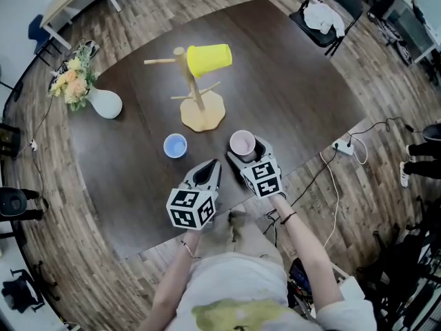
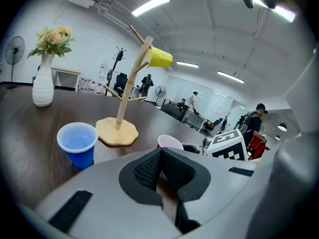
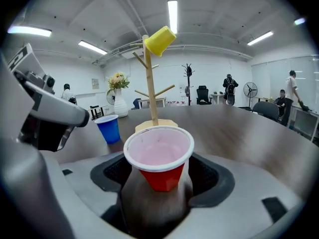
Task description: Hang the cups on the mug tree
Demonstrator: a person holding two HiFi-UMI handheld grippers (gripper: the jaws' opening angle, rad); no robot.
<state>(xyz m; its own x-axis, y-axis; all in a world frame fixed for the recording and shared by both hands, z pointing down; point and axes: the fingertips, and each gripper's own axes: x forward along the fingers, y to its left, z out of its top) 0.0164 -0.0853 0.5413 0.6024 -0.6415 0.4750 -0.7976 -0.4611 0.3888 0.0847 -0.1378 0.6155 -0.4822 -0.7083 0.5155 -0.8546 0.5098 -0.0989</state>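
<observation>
The wooden mug tree (image 1: 198, 92) stands mid-table with a yellow cup (image 1: 209, 58) hung on an upper peg; both show again in the right gripper view, tree (image 3: 149, 78) and yellow cup (image 3: 159, 40). A blue cup (image 1: 175, 145) stands upright left of the tree's base. A red cup (image 1: 242, 143) with a white inside stands upright between the jaws of my right gripper (image 1: 248, 150). Those jaws stand wide on either side of the red cup (image 3: 159, 158), and gaps show beside its lower wall. My left gripper (image 1: 210, 167) hovers near the table's front edge, shut and empty, with the blue cup (image 2: 78, 143) ahead to its left.
A white vase (image 1: 103, 103) with flowers stands at the table's left side. A folding chair (image 1: 324, 16) with a cloth on it sits beyond the far right corner. A power strip (image 1: 343, 147) and cables lie on the floor to the right.
</observation>
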